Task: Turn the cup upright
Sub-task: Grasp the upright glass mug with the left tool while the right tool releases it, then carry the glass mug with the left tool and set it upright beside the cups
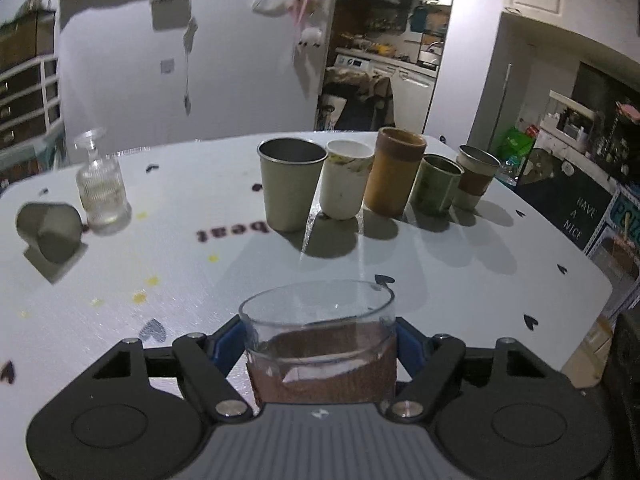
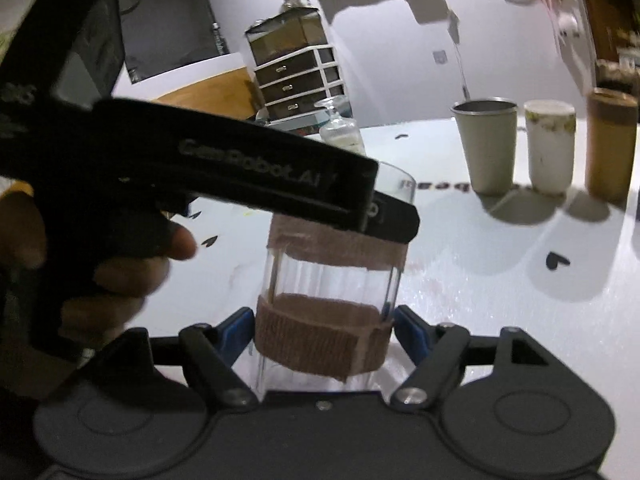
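A clear glass cup (image 1: 318, 332) with brown fabric bands stands upright, mouth up, between the blue pads of my left gripper (image 1: 320, 340), which is shut on its upper band. In the right wrist view the same cup (image 2: 332, 280) sits between the blue pads of my right gripper (image 2: 324, 332), which is shut on its lower band. The left gripper's black body (image 2: 240, 176) crosses in front of the cup's top, held by a hand (image 2: 120, 264). Whether the cup's base touches the white table (image 2: 480, 280) is hidden.
A row of upright cups stands at the back: grey metal (image 1: 290, 184), white (image 1: 344, 178), tall brown (image 1: 394, 172), green (image 1: 436, 184) and a banded one (image 1: 474, 178). A glass bottle (image 1: 100, 188) and a grey cup on its side (image 1: 50, 226) are at the left.
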`<move>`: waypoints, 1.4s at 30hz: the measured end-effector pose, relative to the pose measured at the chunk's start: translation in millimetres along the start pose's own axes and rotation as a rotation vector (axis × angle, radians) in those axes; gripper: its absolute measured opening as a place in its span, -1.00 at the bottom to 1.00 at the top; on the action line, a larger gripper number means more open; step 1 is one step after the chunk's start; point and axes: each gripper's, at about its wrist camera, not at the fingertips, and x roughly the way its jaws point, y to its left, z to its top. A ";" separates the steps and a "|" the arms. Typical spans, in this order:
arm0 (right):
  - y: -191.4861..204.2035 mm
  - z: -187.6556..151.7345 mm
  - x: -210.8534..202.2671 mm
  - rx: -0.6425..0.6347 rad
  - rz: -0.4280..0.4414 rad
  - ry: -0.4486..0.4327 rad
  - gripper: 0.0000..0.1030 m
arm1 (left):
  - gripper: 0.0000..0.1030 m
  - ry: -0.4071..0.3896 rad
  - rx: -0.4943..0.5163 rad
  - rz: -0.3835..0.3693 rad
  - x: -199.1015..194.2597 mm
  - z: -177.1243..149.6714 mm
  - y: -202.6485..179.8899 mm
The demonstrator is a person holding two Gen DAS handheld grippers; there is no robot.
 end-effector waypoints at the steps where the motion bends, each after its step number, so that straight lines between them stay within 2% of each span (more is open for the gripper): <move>1: 2.4 -2.7 -0.2 -0.024 -0.012 -0.006 0.50 | 0.50 -0.007 0.016 0.004 -4.4 -1.5 -2.7; 6: 12.4 -10.7 5.6 -0.111 -0.107 -0.029 0.49 | 0.49 -0.025 0.069 0.011 -16.3 -9.8 -11.2; 10: 7.0 -12.6 10.0 -0.098 -0.109 -0.040 0.53 | 0.49 -0.039 0.057 0.038 -15.5 -10.2 -9.6; 13: 2.2 -12.1 5.2 -0.075 -0.132 -0.071 0.76 | 0.48 -0.076 0.073 0.109 -11.2 -3.1 -7.4; 17: -11.6 -8.4 -3.2 -0.020 -0.160 -0.106 0.80 | 0.49 -0.148 0.081 0.207 4.0 19.5 3.5; 24: -38.9 -8.9 -10.5 0.041 -0.223 -0.131 0.80 | 0.49 -0.239 0.022 0.280 58.4 70.9 34.6; 30: -59.6 -8.3 -22.2 0.080 -0.279 -0.155 0.80 | 0.49 -0.249 0.004 0.353 111.1 97.8 55.2; 35: -81.3 2.3 -27.3 0.109 -0.308 -0.179 0.80 | 0.49 -0.232 -0.026 0.357 139.1 114.1 72.5; 42: -96.9 20.1 -28.2 0.125 -0.340 -0.208 0.80 | 0.49 -0.211 -0.032 0.351 158.7 126.0 83.1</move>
